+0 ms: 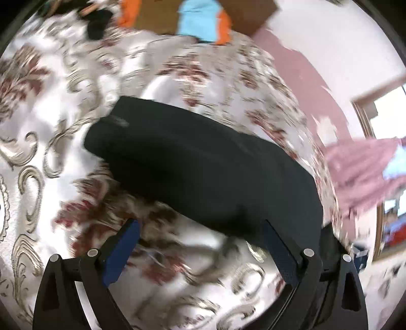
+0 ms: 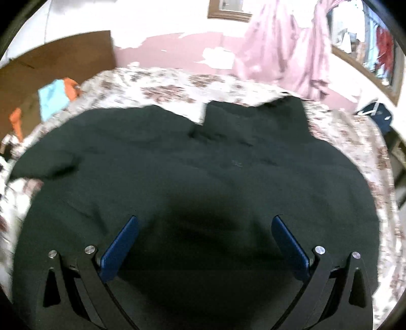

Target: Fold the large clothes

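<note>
A large dark garment [image 2: 203,165] lies spread flat on a floral bedspread [image 2: 177,86], filling most of the right wrist view. My right gripper [image 2: 205,218] hovers over its near part, open, with nothing between its blue pads [image 2: 119,251]. In the left wrist view a long dark part of the garment [image 1: 198,162] runs diagonally across the bedspread [image 1: 50,127]. My left gripper [image 1: 200,223] stands wide open at its near edge, holding nothing. The right-hand pad [image 1: 279,248] overlaps the cloth's edge in the picture; I cannot tell if it touches. Both views are blurred.
Blue and orange clothes [image 1: 203,20] lie by a brown board [image 1: 241,15] past the bed's far edge. A pink curtain [image 2: 284,50] hangs at a window. A pink and white wall [image 2: 177,43] stands behind the bed, and a dark blue item [image 2: 378,114] lies at the right.
</note>
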### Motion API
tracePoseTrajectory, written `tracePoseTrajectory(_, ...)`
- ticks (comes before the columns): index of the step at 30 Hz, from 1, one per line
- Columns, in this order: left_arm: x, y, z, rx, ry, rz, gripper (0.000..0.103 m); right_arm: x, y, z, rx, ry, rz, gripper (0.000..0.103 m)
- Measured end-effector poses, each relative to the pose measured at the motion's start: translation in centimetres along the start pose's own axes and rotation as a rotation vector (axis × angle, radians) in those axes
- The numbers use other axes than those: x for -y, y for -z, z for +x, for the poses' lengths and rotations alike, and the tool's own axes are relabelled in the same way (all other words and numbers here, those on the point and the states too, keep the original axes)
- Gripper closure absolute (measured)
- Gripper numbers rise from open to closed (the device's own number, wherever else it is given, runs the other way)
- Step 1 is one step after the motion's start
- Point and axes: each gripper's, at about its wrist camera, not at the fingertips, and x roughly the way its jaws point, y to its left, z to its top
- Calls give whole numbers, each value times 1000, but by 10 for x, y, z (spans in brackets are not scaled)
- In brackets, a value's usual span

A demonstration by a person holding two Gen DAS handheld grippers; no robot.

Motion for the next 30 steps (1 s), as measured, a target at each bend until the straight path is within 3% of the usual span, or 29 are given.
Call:
tracePoseTrajectory(3, -17, -10, 11, -23, -30, -99, 7, -14, -8, 13, 10, -53, 59, 1)
tracePoseTrajectory(11, -28, -20, 43, -74, 86, -259, 7, -33, 14, 63, -82, -30, 125, 1)
tracePoseTrajectory(14, -34, -24, 49, -56, 86, -315, 8, -36, 21, 76, -110, -16, 114, 1)
tracePoseTrajectory(16, -36, -26, 50, -26, 56, -329, 17, -38, 22, 78, -113, -4, 106, 1)
tracePoseTrajectory(18, -35, -29, 50, -5, 20, -315, 47, -42, 26, 79, -100, 16, 86, 1)
tracePoseTrajectory(21, -31, -35, 48, 31, -23, -288, 81, -47, 27, 77, -85, 41, 62, 1)
tracePoseTrajectory(24, -23, -40, 36, 83, -20, -256, 93, -48, 28, 75, -76, 52, 52, 1)
tracePoseTrajectory(27, -2, -45, 11, 177, -40, -174, 94, -44, 29, 71, -74, 38, 62, 1)
tracePoseTrajectory(30, 36, -51, -22, 280, -58, -29, 95, -35, 25, 67, -78, -10, 98, 1)
